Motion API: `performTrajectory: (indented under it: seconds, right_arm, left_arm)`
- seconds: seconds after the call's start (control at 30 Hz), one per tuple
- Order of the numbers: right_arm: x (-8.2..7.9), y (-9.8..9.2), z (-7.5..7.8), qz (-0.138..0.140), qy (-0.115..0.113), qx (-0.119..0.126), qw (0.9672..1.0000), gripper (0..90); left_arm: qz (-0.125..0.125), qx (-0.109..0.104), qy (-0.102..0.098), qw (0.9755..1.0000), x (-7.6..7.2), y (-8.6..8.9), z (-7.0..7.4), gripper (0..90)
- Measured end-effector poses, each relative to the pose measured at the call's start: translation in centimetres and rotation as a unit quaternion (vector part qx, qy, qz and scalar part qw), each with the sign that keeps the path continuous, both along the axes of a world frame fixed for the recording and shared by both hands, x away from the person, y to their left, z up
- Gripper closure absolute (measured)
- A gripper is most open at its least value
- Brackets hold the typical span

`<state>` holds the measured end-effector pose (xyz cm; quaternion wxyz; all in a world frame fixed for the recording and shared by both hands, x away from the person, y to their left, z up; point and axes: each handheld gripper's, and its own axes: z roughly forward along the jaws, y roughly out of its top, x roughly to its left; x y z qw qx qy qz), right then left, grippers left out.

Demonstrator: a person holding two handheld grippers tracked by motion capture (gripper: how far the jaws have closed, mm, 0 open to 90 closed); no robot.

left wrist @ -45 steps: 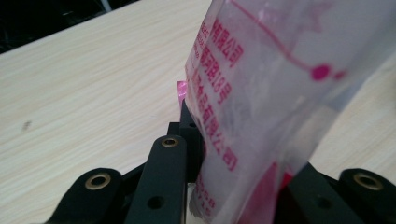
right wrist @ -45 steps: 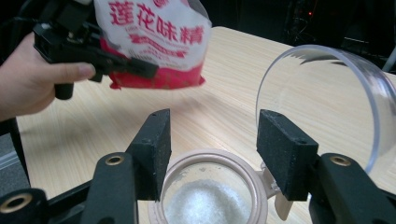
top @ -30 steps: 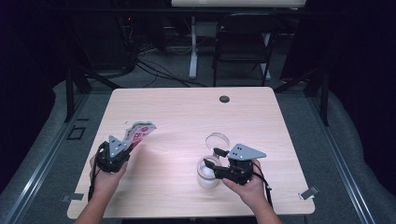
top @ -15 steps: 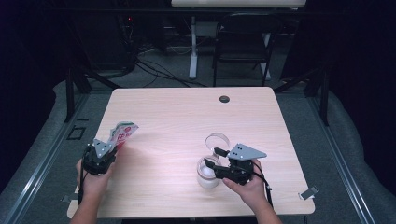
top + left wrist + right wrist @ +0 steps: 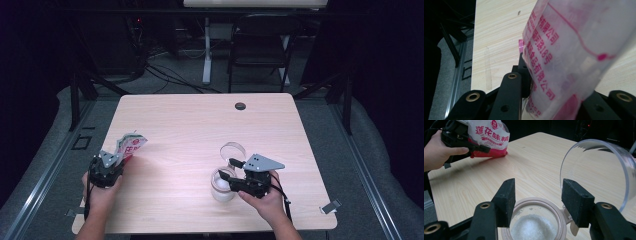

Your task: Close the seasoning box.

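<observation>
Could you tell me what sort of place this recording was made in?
Probably a lab or studio recording bay, not a kitchen: a bare wooden table on grey floor, dark drapes around, a folding chair and loose cables behind it.

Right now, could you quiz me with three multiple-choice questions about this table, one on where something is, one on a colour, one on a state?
1. Where does the bag lie?
A. near the table's left edge
B. beside the dark hole at the far edge
C. on the chair

2. What colour is the bag's printing?
A. green
B. red
C. blue

3. How is the jar between the right gripper's jaws?
A. lid shut
B. tipped over
C. lid swung open, white grains inside

Answers: 1 A, the high view shows it in the left gripper by that edge. 2 B, red characters on white. 3 C, the clear lid stands up behind the jar.
</observation>
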<state>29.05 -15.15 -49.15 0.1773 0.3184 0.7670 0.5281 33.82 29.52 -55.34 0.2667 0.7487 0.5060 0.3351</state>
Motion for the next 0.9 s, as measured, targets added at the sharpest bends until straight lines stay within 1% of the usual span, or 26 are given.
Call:
performTrajectory:
  seconds: [0.13,0.2,0.27,0.43,0.5,0.53,0.57,0.67,0.73,0.8,0.87,0.9]
  right_arm:
    - [-0.03,0.04,-0.01,0.0,0.0,-0.002,1.0,44.6]
    - [-0.03,0.05,0.0,0.0,0.0,-0.003,1.0,44.6]
    - [-0.02,0.04,-0.01,0.0,0.0,-0.003,1.0,44.6]
    - [-0.02,0.05,-0.02,0.0,0.0,-0.002,1.0,44.6]
    - [-0.02,0.02,-0.02,0.0,0.0,-0.002,1.0,44.6]
    - [-0.01,0.0,-0.02,0.0,0.0,-0.002,1.0,44.6]
    - [0.0,-0.02,-0.01,0.0,0.0,-0.003,1.0,44.6]
    - [0.01,0.0,-0.03,-0.001,0.0,-0.004,1.0,44.6]
    - [-0.02,0.02,-0.03,0.0,0.0,-0.004,1.0,44.6]
    - [-0.02,0.04,-0.02,-0.001,0.0,-0.003,1.0,44.6]
    - [-0.02,0.02,-0.02,-0.001,0.0,-0.002,1.0,44.6]
    - [-0.01,0.0,-0.01,-0.001,0.0,-0.003,1.0,44.6]
  left_arm:
    - [0.002,-0.006,0.0,1.0,-0.02,0.06,-0.01,73.0]
    - [0.0,-0.003,0.003,1.0,-0.04,0.05,-0.02,71.8]
    - [0.0,-0.005,0.003,1.0,-0.05,-0.05,-0.05,70.9]
    - [0.001,-0.011,0.003,0.9999,-0.08,-0.11,-0.04,65.6]
    - [0.005,-0.01,-0.002,0.9999,-0.21,-0.15,0.12,60.3]
    - [0.005,-0.015,-0.005,0.9999,-0.29,-0.17,0.23,57.6]
    - [0.003,-0.02,-0.007,0.9998,-0.36,-0.22,0.3,54.2]
    - [-0.004,-0.019,-0.017,0.9997,-0.55,-0.44,0.49,46.5]
    - [-0.001,-0.022,-0.022,0.9995,-0.63,-0.59,0.57,43.0]
    - [0.0,-0.029,-0.024,0.9993,-0.7,-0.66,0.67,40.6]
    - [-0.001,-0.035,-0.026,0.9991,-0.77,-0.77,0.73,39.3]
    - [-0.003,-0.034,-0.027,0.9991,-0.81,-0.82,0.78,39.2]
